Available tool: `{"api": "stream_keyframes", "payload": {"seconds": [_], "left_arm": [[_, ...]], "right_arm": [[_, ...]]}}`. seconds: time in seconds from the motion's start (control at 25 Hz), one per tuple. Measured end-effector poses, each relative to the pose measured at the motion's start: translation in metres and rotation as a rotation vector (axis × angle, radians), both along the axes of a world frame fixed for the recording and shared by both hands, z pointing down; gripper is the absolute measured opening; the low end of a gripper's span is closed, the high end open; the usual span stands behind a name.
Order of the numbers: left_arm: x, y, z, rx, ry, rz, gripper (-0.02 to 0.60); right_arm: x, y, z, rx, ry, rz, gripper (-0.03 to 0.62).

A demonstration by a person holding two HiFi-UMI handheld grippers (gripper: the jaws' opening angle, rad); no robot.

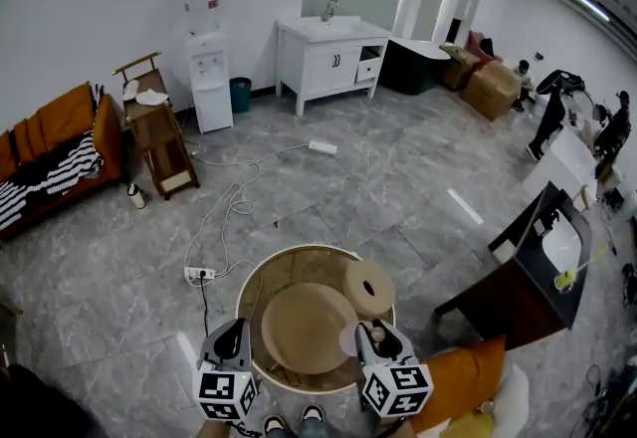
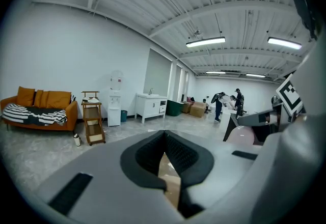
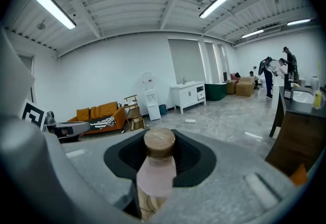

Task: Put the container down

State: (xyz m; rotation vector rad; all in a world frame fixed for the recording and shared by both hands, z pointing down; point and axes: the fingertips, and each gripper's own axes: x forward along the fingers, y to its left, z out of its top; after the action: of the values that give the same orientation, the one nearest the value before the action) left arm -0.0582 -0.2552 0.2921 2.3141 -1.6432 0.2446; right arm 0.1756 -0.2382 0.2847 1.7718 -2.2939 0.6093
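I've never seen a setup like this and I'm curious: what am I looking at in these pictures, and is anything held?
No robot here: a person holds a gripper in each hand. The head view looks down on a round table with a wooden plate and a disc. The other two pictures come from cameras riding on the left gripper and the right gripper. The right gripper clamps a pink bottle with a wooden cap; in the left I make out nothing held.

Our left hand-held gripper [image 1: 236, 327] and right hand-held gripper [image 1: 370, 331] are grey, with black pads [image 2: 145, 154] and black-and-white square marks [image 1: 225, 391].
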Motion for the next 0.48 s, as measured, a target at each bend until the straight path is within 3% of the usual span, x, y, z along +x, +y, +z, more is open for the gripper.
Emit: {"api": "stream_keyframes", "payload": {"seconds": [0.48], "left_arm": [[0.002, -0.016, 0.105, -0.052, -0.035, 0.007, 0.003]], "right_arm": [[-0.012, -0.014, 0.122, -0.076, -0.027, -0.034, 0.130]]}}
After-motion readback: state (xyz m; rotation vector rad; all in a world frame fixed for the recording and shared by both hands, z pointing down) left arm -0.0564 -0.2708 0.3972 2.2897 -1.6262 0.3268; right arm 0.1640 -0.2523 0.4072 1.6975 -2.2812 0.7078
